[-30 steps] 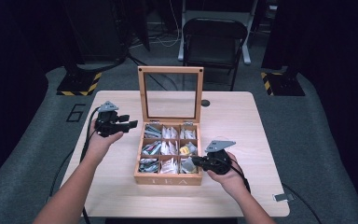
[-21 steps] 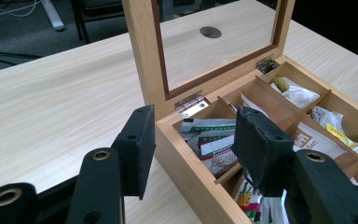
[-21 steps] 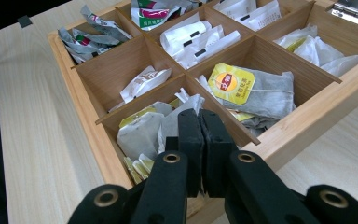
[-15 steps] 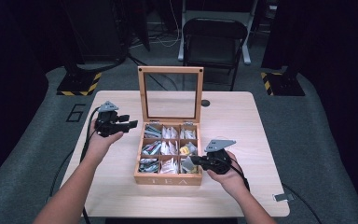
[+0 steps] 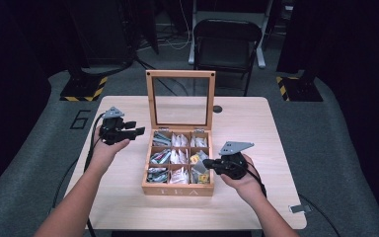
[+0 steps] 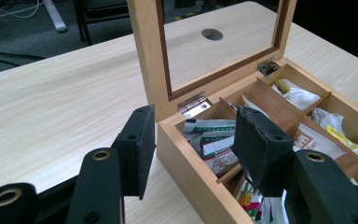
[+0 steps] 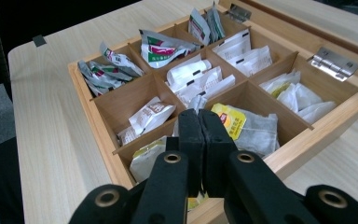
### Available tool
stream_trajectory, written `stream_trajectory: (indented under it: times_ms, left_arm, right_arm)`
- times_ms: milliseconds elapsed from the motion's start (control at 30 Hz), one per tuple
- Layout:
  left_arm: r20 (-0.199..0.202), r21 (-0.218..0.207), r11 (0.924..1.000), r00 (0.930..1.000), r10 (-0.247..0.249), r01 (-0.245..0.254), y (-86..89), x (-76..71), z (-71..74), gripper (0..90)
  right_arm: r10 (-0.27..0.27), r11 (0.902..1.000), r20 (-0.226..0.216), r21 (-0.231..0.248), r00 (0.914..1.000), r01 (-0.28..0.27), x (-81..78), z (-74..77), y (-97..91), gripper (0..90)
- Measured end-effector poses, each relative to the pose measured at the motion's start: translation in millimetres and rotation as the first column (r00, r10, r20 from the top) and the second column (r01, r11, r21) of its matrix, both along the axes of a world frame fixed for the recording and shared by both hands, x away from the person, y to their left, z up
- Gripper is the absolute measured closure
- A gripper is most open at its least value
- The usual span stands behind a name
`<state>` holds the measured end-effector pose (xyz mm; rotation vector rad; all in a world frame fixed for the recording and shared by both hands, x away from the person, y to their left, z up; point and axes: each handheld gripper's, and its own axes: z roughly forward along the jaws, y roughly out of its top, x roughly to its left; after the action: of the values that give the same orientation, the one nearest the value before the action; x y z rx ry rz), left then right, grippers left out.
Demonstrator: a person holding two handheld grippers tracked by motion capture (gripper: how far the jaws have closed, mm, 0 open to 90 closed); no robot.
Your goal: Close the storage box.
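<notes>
Dark curtains and a black folding chair [image 5: 225,42] stand behind a pale wooden table [image 5: 256,123] with one round hole near its far edge, set on grey floor with two yellow-and-black striped patches. One wooden tea box [image 5: 179,186] sits mid-table with its glass lid [image 5: 180,99] upright, its nine compartments in three rows of three holding tea packets. Two grippers show: the left gripper [image 5: 131,128] hovers spread apart beside the box's left far corner, and the right gripper [image 7: 200,135] is clamped together, empty, over the box's near right compartments.

Left gripper [image 5: 137,131] agape, right gripper [image 5: 207,163] seemingly pinched.
</notes>
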<state>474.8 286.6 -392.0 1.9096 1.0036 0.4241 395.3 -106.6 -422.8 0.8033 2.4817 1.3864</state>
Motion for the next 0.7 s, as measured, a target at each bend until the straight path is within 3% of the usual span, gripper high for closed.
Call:
stream_trajectory:
  times_ms: [700]
  left_arm:
    - [0.005, -0.006, 1.0000, 1.0000, 0.005, -0.005, 2.5, -0.8, 2.1, 48.6]
  right_arm:
    - [0.011, 0.9995, 0.046, 0.031, 0.9989, -0.012, 1.4, 40.9, -2.5, 88.7]
